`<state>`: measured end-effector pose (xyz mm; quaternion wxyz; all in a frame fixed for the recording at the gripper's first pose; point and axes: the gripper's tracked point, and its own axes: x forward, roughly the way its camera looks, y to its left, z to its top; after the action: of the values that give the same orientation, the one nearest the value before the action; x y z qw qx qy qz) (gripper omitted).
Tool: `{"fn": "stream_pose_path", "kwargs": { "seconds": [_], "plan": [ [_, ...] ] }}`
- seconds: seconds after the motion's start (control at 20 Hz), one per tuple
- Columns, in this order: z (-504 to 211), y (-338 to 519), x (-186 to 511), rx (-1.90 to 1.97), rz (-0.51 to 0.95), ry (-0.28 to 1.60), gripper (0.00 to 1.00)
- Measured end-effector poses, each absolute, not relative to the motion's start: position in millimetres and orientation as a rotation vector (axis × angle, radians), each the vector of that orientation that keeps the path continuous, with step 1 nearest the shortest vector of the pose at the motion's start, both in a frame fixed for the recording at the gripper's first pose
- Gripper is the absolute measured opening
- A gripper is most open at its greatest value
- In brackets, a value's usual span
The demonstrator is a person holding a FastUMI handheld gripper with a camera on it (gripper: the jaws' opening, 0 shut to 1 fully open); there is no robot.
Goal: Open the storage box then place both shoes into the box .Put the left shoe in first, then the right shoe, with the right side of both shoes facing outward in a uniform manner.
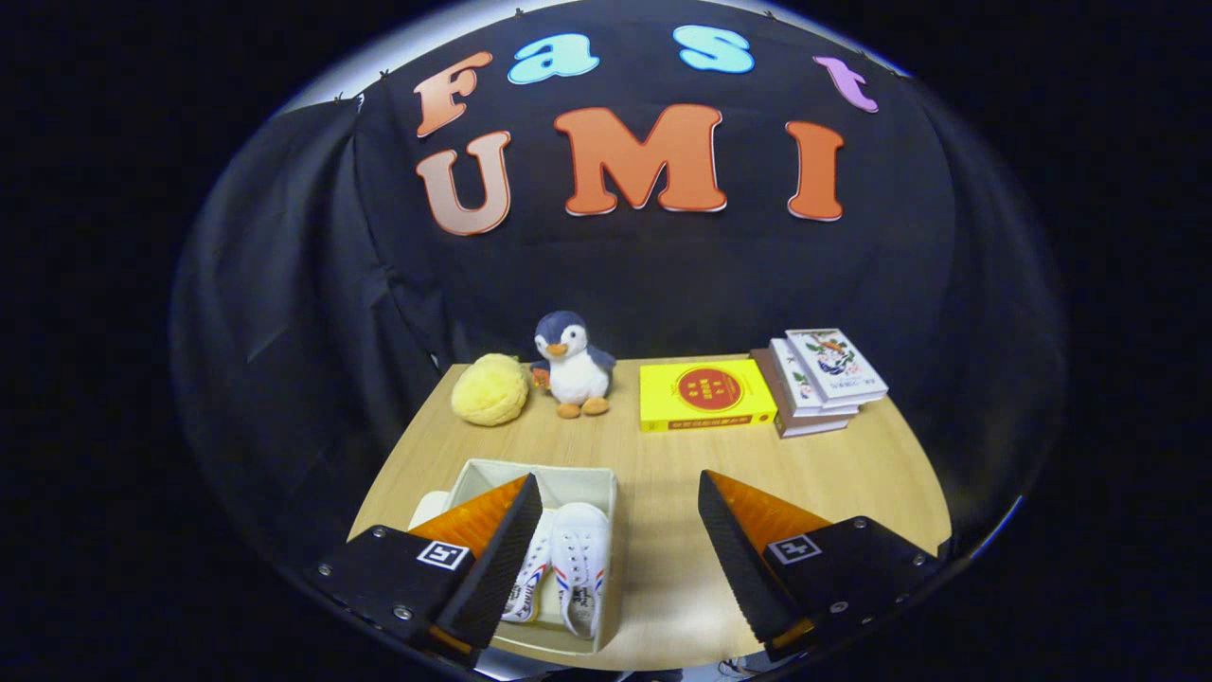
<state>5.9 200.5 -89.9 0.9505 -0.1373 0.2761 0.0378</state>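
A light-coloured open storage box (568,475) sits on the wooden table, at and just beyond my left finger. Two white shoes with red and blue stripes lie inside it side by side: one shoe (583,566) shows fully, the other shoe (532,580) is partly hidden behind my left finger (492,559). My gripper (617,511) hovers above the near part of the table, open wide, with nothing between its fingers. The right finger (739,559) hangs over bare table to the right of the box.
Along the table's far edge stand a yellow fluffy ball (490,389), a penguin plush toy (572,365), a yellow book (705,394) and a stack of books (822,381). Black cloth closes the booth behind and on both sides.
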Motion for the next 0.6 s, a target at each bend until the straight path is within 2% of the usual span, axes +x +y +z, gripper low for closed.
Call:
{"fn": "stream_pose_path", "kwargs": {
  "seconds": [0.3, 0.6],
  "plan": [
    [-25, 159, 12, -0.32, 0.022, 0.403, 0.98],
    [-1, 122, 7, -0.311, -0.016, 0.357, 0.98]
  ]
}}
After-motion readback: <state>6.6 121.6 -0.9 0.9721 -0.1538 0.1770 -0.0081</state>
